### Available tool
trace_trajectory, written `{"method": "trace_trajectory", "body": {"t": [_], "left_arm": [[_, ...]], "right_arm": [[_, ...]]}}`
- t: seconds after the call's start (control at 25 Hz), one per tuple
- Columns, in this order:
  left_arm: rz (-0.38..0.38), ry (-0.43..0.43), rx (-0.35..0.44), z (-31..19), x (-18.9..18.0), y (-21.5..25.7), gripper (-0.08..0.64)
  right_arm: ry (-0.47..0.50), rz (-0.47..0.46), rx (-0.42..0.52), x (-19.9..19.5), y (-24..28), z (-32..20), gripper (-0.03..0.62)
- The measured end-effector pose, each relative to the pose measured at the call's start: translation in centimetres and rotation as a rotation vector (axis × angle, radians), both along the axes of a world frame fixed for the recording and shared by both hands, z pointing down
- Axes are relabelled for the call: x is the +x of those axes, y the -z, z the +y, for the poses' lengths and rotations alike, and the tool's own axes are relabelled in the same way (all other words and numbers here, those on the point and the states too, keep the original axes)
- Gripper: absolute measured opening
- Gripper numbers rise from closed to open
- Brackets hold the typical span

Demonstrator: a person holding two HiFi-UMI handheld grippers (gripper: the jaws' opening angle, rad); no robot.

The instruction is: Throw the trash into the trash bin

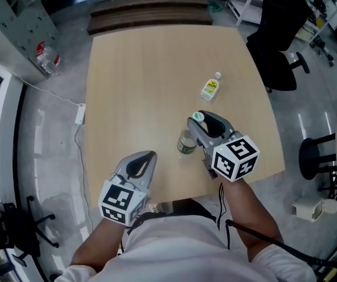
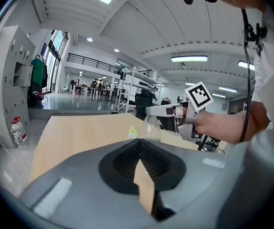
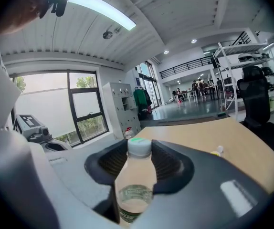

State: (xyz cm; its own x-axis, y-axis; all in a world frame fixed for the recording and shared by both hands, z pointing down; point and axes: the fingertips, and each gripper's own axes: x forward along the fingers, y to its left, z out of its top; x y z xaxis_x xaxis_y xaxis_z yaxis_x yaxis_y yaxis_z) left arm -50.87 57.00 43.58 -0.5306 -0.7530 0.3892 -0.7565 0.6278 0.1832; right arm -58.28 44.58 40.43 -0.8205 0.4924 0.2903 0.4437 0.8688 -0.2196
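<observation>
the bottle (image 3: 136, 175) could slip and drop on the table (image 1: 145, 75). the right tongs (image 1: 207, 122) squeeze its smooth sides, jaws partway apart, and no trash bin shows. the bottle sits between those jaws, green cap by the tips, held above the table's near edge. the left tongs (image 1: 139, 164) are closed on nothing, over that same edge. a small yellow bottle (image 1: 211, 88) lies farther in on the table.

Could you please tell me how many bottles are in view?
3: green-capped bottle in right tongs, yellow-labelled bottle on table, red-labelled bottle on floor. Others may be hidden.
</observation>
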Motion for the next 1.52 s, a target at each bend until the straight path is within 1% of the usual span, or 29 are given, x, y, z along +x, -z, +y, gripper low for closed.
{"method": "trace_trajectory", "body": {"t": [0.36,0.52,0.8,1.12,1.28,1.52], "left_arm": [[-0.075,-0.039,0.053,1.3,2.3,2.8,0.008],[-0.101,-0.053,0.072,1.9,3.5,4.0,0.008],[-0.132,-0.09,0.092,2.6,5.6,5.1,0.008],[-0.136,-0.157,0.101,2.5,8.1,5.2,0.008],[-0.141,-0.185,0.104,2.0,8.8,5.3,0.008],[-0.139,-0.267,0.11,0.2,10.0,5.5,0.008]], "right_arm": [[-0.012,-0.089,0.04,4.0,4.2,1.9,0.156],[-0.032,-0.123,0.039,6.1,5.8,2.7,0.156],[-0.062,-0.158,0.057,9.9,6.9,3.9,0.156],[-0.119,-0.169,0.065,13.2,7.0,4.0,0.156],[-0.145,-0.174,0.069,14.4,7.1,3.5,0.156],[-0.229,-0.184,0.076,16.8,7.9,1.5,0.156]]}}
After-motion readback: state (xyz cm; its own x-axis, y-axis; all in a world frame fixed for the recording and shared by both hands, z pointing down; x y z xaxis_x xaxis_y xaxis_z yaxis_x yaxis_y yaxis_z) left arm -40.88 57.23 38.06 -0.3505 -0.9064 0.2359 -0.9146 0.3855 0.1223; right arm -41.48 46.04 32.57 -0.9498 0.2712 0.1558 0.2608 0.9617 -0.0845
